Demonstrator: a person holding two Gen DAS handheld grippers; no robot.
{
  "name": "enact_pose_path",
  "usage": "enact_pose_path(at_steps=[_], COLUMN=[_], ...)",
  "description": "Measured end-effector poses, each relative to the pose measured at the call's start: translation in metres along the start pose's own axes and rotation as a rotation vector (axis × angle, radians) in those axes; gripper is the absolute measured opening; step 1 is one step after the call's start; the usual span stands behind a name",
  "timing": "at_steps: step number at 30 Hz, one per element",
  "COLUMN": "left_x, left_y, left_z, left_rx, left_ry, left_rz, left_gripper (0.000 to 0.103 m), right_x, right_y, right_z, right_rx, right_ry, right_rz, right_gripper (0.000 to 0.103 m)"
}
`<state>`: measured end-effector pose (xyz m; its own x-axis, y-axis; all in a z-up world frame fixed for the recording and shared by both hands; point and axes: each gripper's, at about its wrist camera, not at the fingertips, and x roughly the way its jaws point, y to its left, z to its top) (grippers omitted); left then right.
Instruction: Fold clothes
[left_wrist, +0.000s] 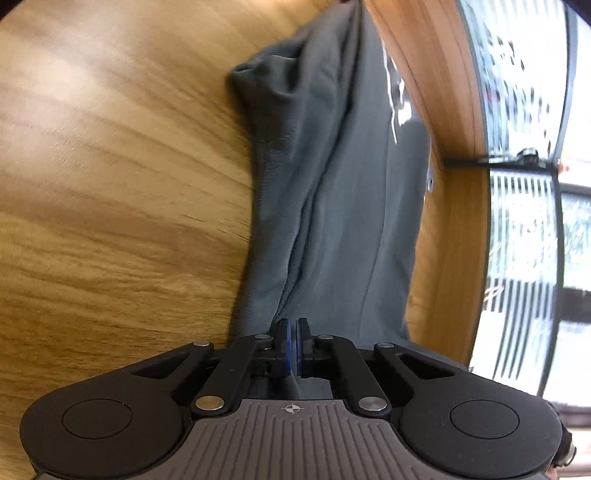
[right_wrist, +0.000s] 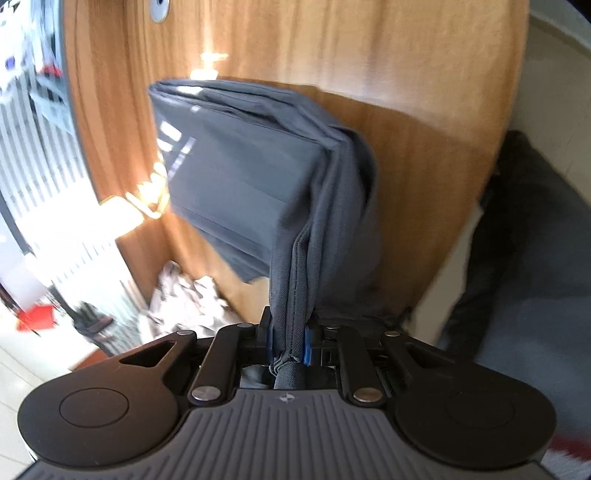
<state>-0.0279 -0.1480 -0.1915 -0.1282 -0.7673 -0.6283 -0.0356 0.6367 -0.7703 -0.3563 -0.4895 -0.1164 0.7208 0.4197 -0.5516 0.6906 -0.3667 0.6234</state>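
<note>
The right tool (right_wrist: 289, 341) is clamped on a bunched edge of the grey garment (right_wrist: 236, 184), lifting it above the wooden tabletop (right_wrist: 406, 74). The left tool (left_wrist: 293, 345) pinches the garment too, pads nearly together.

— What's the room like?
— A wooden table (left_wrist: 110, 166) with strong grain, its curved edge toward big windows (left_wrist: 524, 229) with vertical slats.
— Light?
— Bright daylight; glare on the tabletop (right_wrist: 147, 199) in the right view. Pale floor (right_wrist: 22, 376) below, something red (right_wrist: 37, 317) blurred.
</note>
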Motion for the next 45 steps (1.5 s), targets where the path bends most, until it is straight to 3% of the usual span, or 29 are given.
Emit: enact_pose_path(at_steps=[6,8,10,11,14,20,26,28,36,45], left_x=[-0.004,-0.009,-0.020,-0.025,-0.039,-0.067,-0.078,-0.073,-0.041,-0.019], left_y=[0.001,-0.003,-0.009,-0.014,-0.035,-0.075,-0.104,-0.108,-0.113,-0.118], left_z=[0.000,0.000,-0.001,-0.004,-0.018,-0.047,-0.078,-0.088,-0.115,-0.132], left_rx=[-0.033,-0.032,-0.021,0.004,0.142,0.416,0.668,0.742,1.017,1.232], left_ry=[-0.027,-0.052,-0.100,-0.119,-0.161,-0.243,-0.287,-0.285,-0.235,-0.153], left_rz=[-0.014,-0.020,-0.032,-0.024,0.045,0.184,0.315,0.356,0.481,0.415], left_gripper=[0.008,0.017,0.038,0.039,0.039,0.053,0.058,0.063,0.074,0.080], right_x=[0.027,0.037,0.047,0.052,0.068,0.093,0.108,0.105,0.065,0.021], right_y=[0.030,0.037,0.041,0.043,0.043,0.037,0.030,0.035,0.043,0.041], right_z=[0.013,0.020,0.029,0.035,0.054,0.089,0.110,0.112,0.101,0.087], right_rx=[0.123,0.156,0.188,0.204,0.252,0.322,0.341,0.313,0.205,-0.152], right_ry=[-0.086,-0.111,-0.133,-0.143,-0.167,-0.203,-0.164,-0.145,-0.079,-0.003], right_rz=[0.076,0.090,0.096,0.095,0.083,0.044,0.050,0.066,0.092,0.099], right_gripper=[0.015,0.015,0.016,0.016,0.016,0.019,0.038,0.050,0.064,0.066])
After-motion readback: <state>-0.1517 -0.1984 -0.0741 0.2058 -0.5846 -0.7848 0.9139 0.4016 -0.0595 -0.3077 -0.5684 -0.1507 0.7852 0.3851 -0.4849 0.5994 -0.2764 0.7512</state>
